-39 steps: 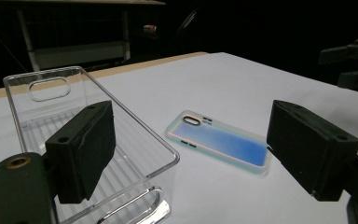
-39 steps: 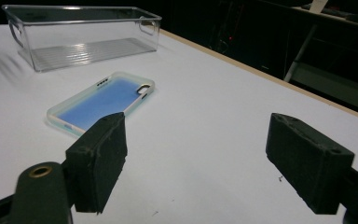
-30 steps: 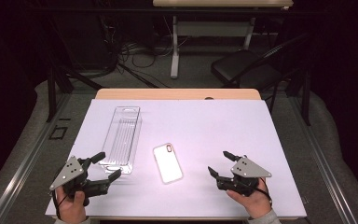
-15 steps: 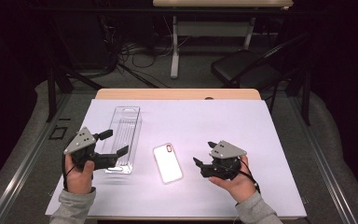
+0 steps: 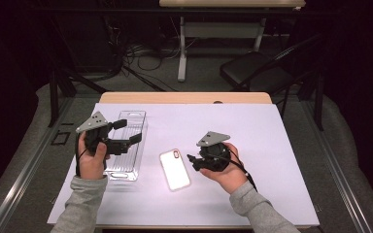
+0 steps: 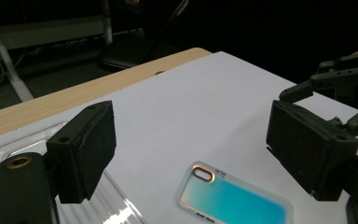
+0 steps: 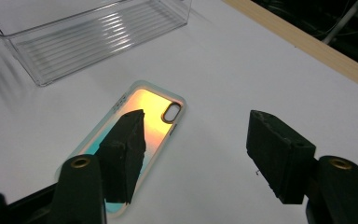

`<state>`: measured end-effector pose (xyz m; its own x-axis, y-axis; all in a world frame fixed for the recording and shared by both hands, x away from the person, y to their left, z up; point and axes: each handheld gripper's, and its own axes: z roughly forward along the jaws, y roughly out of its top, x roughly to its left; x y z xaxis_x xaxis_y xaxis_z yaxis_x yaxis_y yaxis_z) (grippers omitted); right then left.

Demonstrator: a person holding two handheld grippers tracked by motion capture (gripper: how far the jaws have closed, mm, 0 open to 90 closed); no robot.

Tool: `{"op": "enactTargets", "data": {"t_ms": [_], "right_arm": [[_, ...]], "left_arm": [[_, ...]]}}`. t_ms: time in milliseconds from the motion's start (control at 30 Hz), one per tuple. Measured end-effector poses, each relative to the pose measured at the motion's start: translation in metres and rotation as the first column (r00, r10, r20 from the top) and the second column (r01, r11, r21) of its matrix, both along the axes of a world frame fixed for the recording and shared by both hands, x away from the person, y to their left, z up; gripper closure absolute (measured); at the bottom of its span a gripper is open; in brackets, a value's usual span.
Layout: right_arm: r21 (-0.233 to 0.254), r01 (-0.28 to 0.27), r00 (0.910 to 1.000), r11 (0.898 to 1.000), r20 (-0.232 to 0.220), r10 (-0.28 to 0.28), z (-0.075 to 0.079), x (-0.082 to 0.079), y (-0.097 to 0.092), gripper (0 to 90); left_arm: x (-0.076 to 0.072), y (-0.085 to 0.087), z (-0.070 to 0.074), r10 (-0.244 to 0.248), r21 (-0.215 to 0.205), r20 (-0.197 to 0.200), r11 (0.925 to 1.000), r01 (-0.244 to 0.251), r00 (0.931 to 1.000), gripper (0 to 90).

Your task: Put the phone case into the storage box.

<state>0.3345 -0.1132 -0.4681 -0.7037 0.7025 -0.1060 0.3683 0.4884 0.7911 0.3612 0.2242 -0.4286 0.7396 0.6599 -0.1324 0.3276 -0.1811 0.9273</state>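
At the centre of the high view, a phone case [image 5: 175, 169] is lying flat on the counter [image 5: 252, 126]. Right tool [image 5: 195, 161], empty, jaws just narrowing, is hovering beside it; left tool [image 5: 126, 132] is gaping empty over a clear tray [image 5: 135, 121].

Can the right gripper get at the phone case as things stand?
Probably yes: the right gripper hangs open beside the phone case, which lies flat, with bare sheet between them.
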Motion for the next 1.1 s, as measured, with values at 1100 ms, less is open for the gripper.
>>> {"op": "enactTargets", "data": {"t_ms": [1100], "right_arm": [[-0.240, -0.016, 0.9471, 0.971, -0.315, -0.063, 0.018, 0.041, 0.048, 56.8]], "left_arm": [[0.005, 0.008, 0.017, 0.001, 0.103, 0.027, 0.9947, -0.004, 0.9996, 23.3]]}}
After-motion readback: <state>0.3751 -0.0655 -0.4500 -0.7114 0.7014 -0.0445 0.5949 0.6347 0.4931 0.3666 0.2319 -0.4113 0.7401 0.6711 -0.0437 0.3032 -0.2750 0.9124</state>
